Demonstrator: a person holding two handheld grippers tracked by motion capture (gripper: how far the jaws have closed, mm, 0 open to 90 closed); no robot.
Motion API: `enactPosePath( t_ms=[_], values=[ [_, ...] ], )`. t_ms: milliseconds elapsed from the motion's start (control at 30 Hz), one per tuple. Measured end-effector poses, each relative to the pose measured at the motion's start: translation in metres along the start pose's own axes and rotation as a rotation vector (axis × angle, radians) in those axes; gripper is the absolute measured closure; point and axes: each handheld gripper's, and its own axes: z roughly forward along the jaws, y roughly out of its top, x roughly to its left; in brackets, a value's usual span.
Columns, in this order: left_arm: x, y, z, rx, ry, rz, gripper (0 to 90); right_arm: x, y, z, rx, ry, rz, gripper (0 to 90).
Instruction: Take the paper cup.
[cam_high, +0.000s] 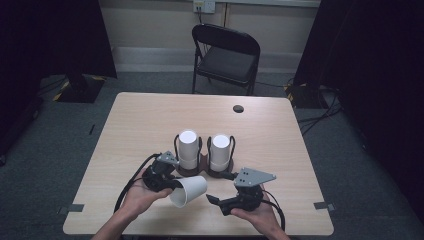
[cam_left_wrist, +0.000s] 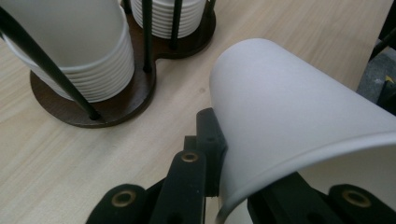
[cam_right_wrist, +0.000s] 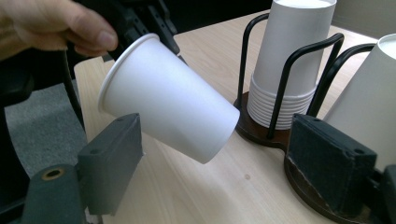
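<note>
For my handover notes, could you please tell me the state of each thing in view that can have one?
Loose paper cup: on its side, off the table, rim clamped.
Left hand-held gripper: shut on the cup's rim.
Right hand-held gripper: open, nothing between the jaws.
Two cup stacks: upside down, upright in the holder.
Cup holder: standing on the table.
Folding chair: unfolded, unoccupied.

White paper cup (cam_high: 188, 190), white cup stacks (cam_high: 188, 149), dark brown holder base (cam_left_wrist: 116, 105), pale wood-grain table (cam_high: 140, 125)
</note>
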Motion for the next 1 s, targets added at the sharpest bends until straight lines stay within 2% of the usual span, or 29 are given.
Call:
enactPosePath(
  t_ms=[100,133,167,333,400,533,633,767,867,900,1000],
  values=[
    [0.0,0.006,0.003,0.047,0.01,-0.007,86.8,0.001,-0.003,0.001,0.01,0.012,-0.014,15.3],
    [0.001,0.008,0.003,0.067,0.013,0.009,86.8,0.003,-0.004,0.002,0.011,0.017,-0.025,14.7],
    [0.0,0.009,0.004,0.069,0.009,-0.003,86.8,0.005,-0.005,0.003,0.016,0.019,-0.039,14.0],
    [-0.005,0.018,0.011,0.146,-0.041,0.032,86.8,0.012,-0.007,0.009,0.043,0.038,-0.083,14.1],
    [-0.005,0.021,0.014,0.166,-0.067,0.029,86.8,0.014,-0.008,0.011,0.054,0.033,-0.096,14.1],
    [-0.009,0.027,0.017,0.189,-0.087,0.034,86.8,0.017,-0.01,0.017,0.071,0.024,-0.129,14.2],
    [-0.012,0.031,0.019,0.208,-0.099,0.039,86.8,0.018,-0.012,0.019,0.08,0.035,-0.122,14.3],
    [-0.013,0.035,0.02,0.224,-0.114,0.038,86.8,0.02,-0.014,0.022,0.093,0.014,-0.155,14.0],
    [-0.013,0.036,0.022,0.23,-0.115,0.055,86.7,0.022,-0.015,0.024,0.1,-0.019,-0.191,13.4],
    [-0.012,0.036,0.023,0.232,-0.128,0.057,86.7,0.024,-0.015,0.024,0.093,-0.032,-0.216,13.8],
    [-0.012,0.037,0.024,0.243,-0.125,0.053,86.7,0.029,-0.017,0.027,0.1,-0.037,-0.27,14.8]
  ],
)
